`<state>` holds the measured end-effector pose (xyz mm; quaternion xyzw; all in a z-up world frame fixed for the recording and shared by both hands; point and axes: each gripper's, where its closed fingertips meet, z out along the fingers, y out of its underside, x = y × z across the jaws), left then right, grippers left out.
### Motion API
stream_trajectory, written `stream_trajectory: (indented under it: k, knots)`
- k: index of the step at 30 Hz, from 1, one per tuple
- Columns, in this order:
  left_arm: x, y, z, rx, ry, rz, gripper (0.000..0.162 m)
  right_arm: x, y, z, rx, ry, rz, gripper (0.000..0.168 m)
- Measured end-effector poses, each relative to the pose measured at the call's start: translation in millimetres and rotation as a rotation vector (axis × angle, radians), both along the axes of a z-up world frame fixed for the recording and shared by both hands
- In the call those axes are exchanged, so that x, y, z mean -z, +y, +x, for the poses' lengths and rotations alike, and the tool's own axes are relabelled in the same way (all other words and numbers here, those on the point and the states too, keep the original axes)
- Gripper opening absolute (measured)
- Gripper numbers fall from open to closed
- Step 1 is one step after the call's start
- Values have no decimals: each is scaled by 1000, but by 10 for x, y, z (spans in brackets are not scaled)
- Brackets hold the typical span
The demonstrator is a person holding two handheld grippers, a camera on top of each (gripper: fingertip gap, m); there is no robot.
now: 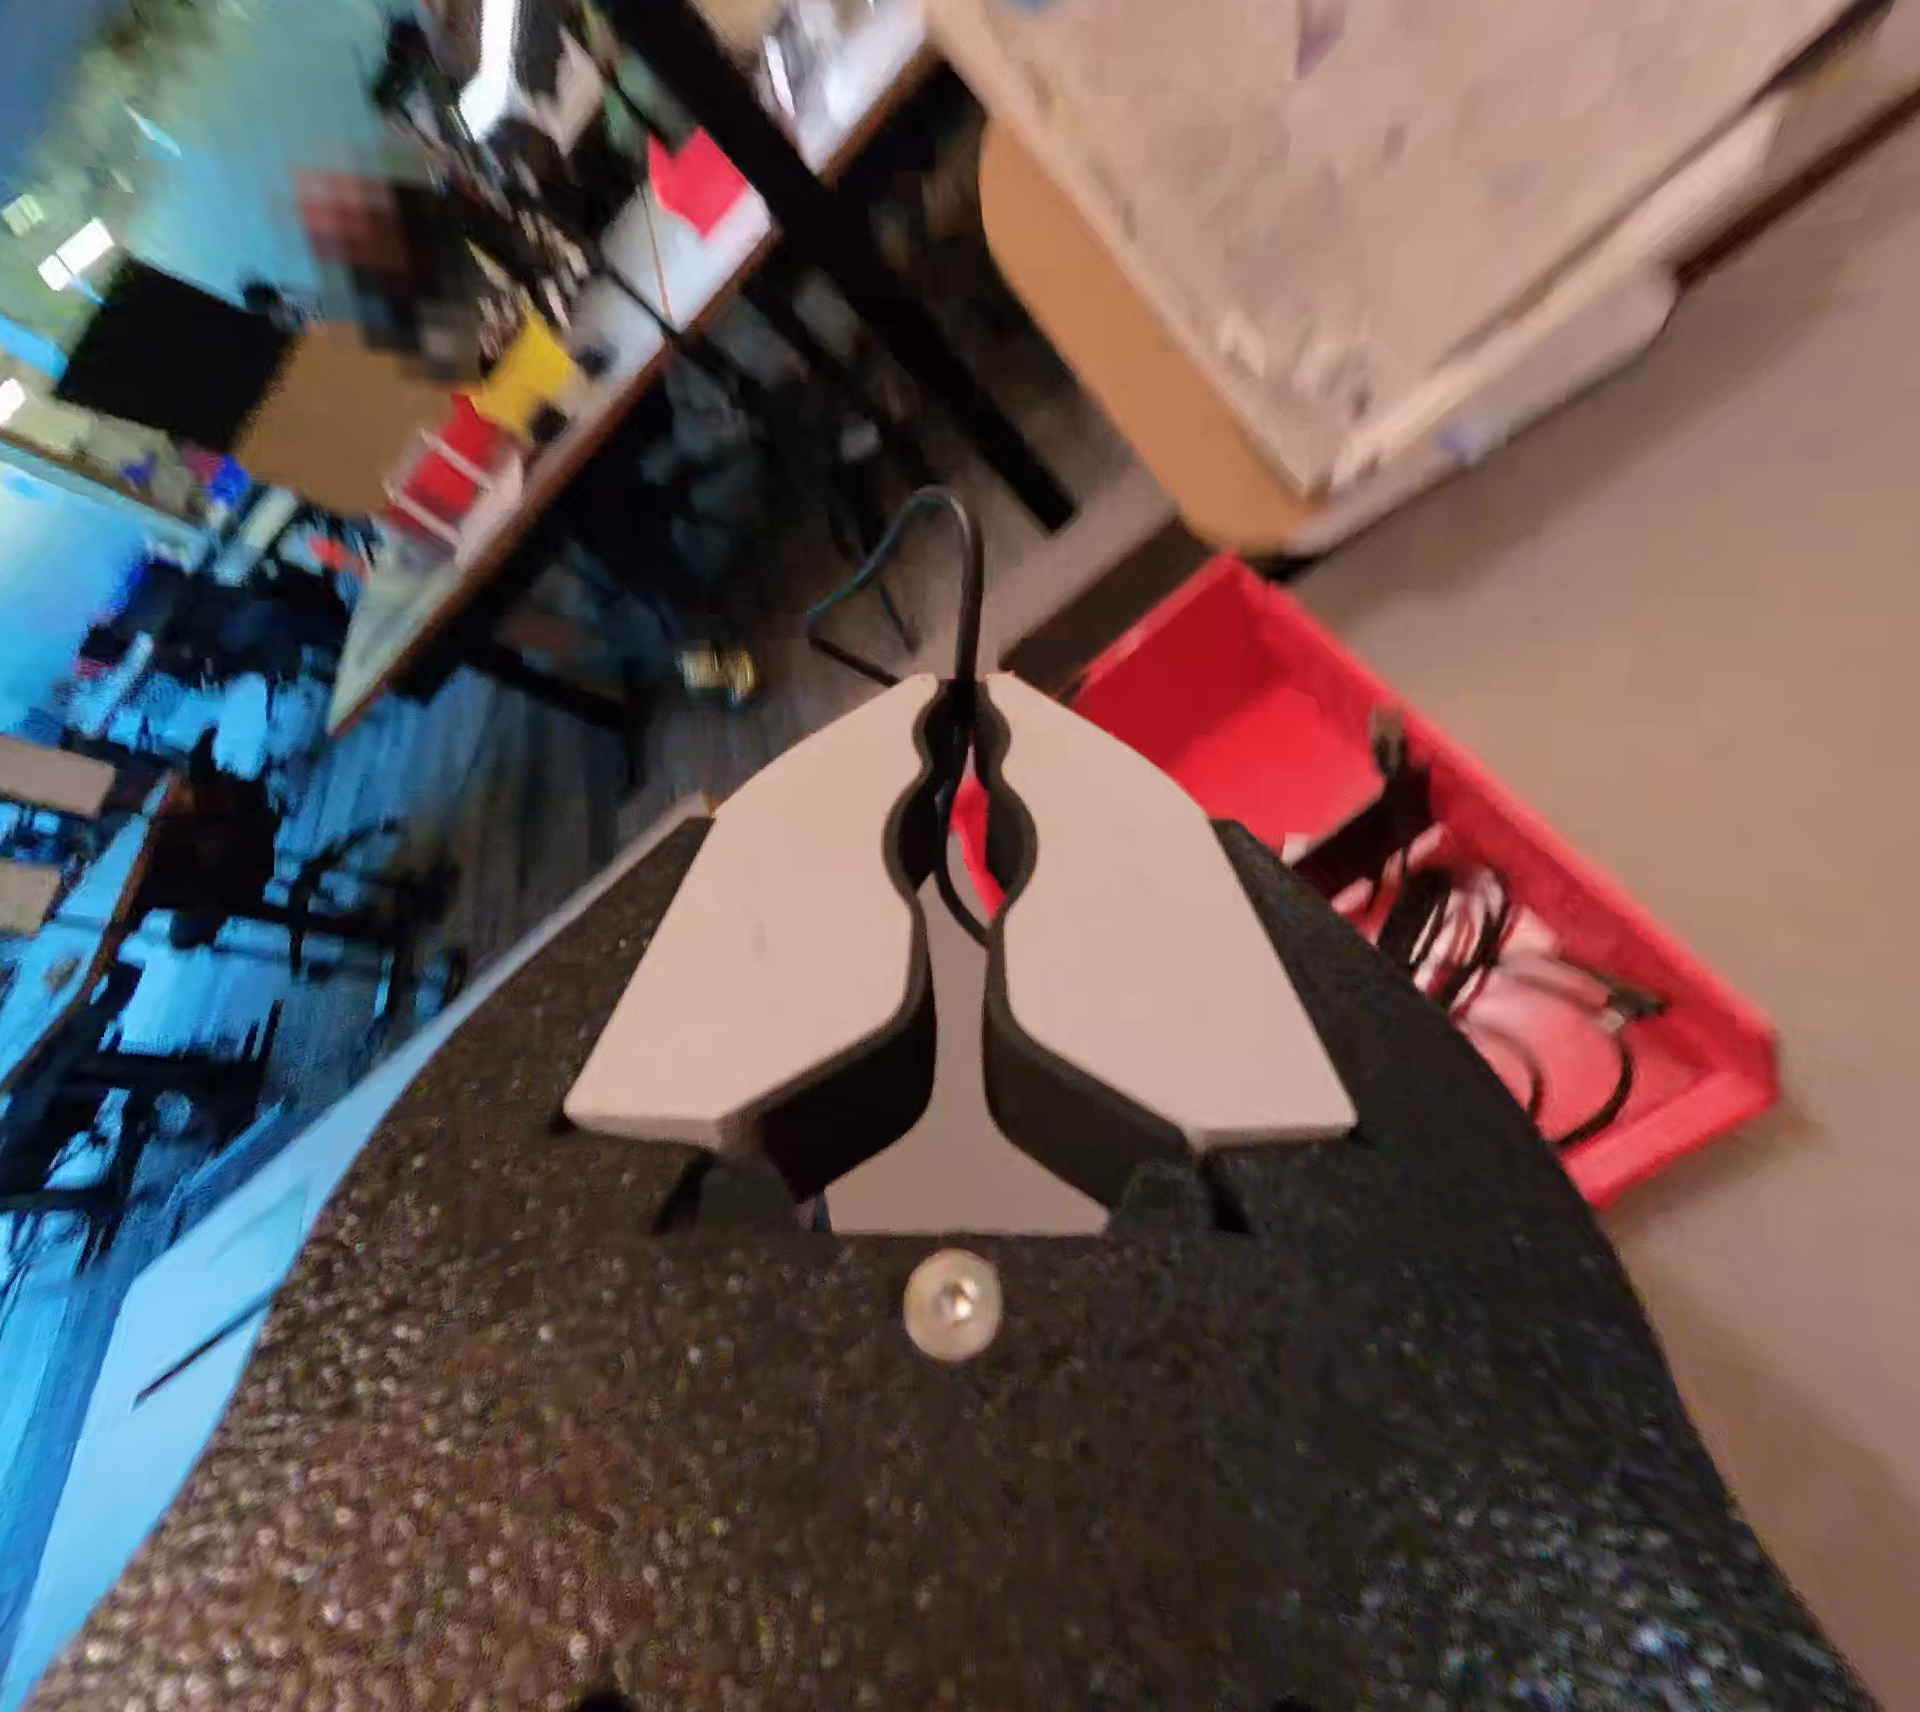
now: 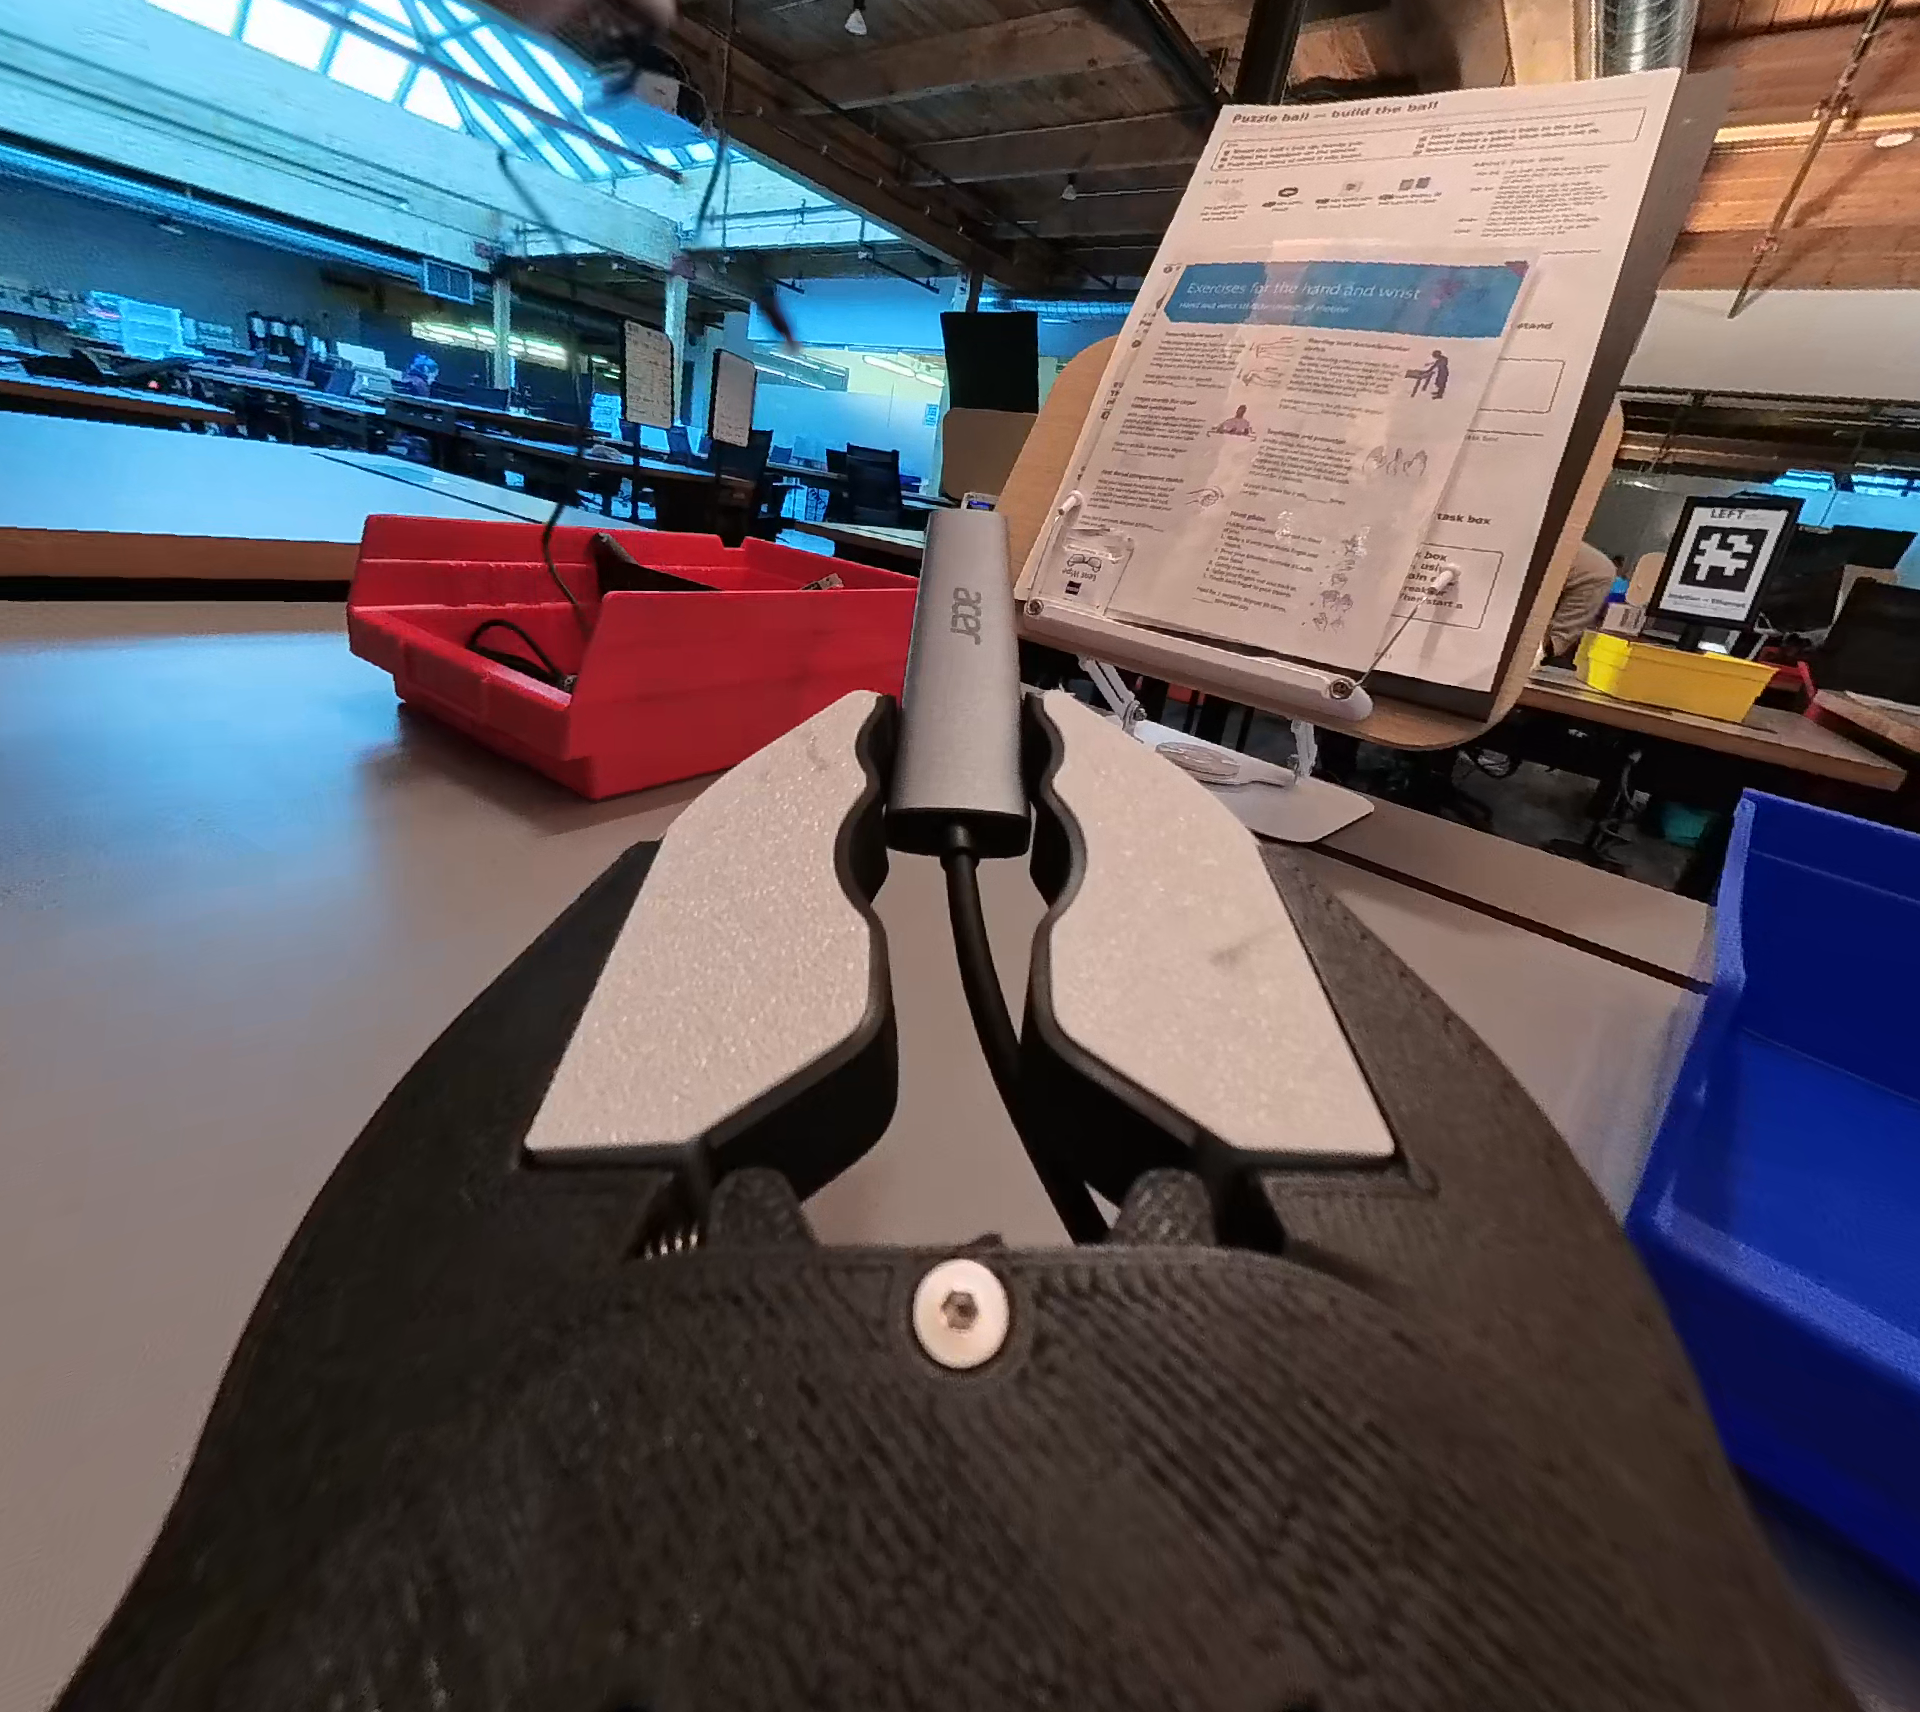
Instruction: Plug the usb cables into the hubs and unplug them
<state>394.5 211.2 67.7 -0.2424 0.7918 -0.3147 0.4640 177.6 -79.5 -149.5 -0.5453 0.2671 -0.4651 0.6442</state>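
Grey table — bearing red bin, blue bin, document stand.

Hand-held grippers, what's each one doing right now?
Left hand-held gripper shut on thin black cable, lifted over red bin. Right hand-held gripper shut on grey hub. Nothing plugged yet.

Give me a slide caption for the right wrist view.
Right gripper clamps a grey USB hub above the table, red bin behind.
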Motion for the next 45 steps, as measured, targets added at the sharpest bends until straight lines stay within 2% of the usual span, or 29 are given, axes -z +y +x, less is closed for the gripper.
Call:
stream_trajectory:
  k: [3,6,12,16,18,21,27,28,31,34,35,36,39,42,45]
  knots:
    - [-620,-346,-321,115,-96,-115,2,-9,-21,-1,3,-2,13,23]
    - [-987,-691,-608,221,-150,-178,2,-30,-82,2,11,-4,55,23]
    - [-1463,-1342,-1120,411,-200,-257,2,-82,-280,7,26,-4,190,23]
    - [-1478,-1594,-1225,464,-185,-252,3,-93,-349,14,33,-2,236,23]
    - [-1283,-1684,-1235,486,-144,-245,2,-99,-400,18,36,1,271,23]
    - [-768,-1776,-1285,550,-97,-221,2,-106,-484,23,36,5,330,23]
    - [617,-1730,-1661,724,105,-235,3,-106,-520,27,28,10,359,23]
    - [833,-1660,-1707,725,129,-233,3,-107,-515,28,26,11,357,23]
    - [1538,-1280,-1657,563,252,-186,3,-104,-499,32,20,14,348,23]
    - [2225,-977,-1884,553,462,-112,5,-106,-484,27,15,11,340,23]
    - [2399,-889,-1969,546,519,-77,13,-106,-479,25,14,10,337,23]
    - [2532,-812,-2060,549,562,-33,25,-106,-476,24,14,9,334,23]
    - [2655,-714,-2290,596,565,114,34,-106,-450,20,11,6,318,23]
    - [2614,-1008,-2613,791,494,195,40,-98,-414,28,10,12,293,23]
    - [2731,-1321,-2796,938,371,404,44,-99,-391,22,12,6,276,23]
